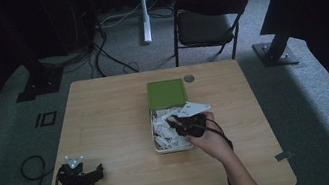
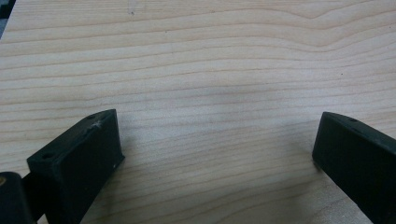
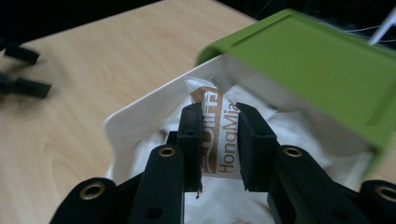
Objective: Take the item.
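Overhead first: white box (image 1: 160, 147) with its green lid (image 1: 166, 92) flipped open sat mid-table (image 1: 107, 127), full of white packets (image 1: 163, 129). Right gripper (image 1: 173, 120) was over the box with the right hand (image 1: 210, 135) behind it. Left gripper (image 1: 96, 175) rested near the front-left corner, well apart from the box.

Left gripper view: jaws spread wide, nothing between them, bare wood grain underneath.

Right gripper view: jaws pinched on one packet (image 3: 218, 135), held just above the pile, box wall and lid right behind it. Print on the packet read "HongMia…", brown on white; the rest was cut off by the jaws.

Progress, my read: one packet was grabbed but not clear of the box yet. Plenty remained inside. No packets lay on the table, so this looked like an early stage.
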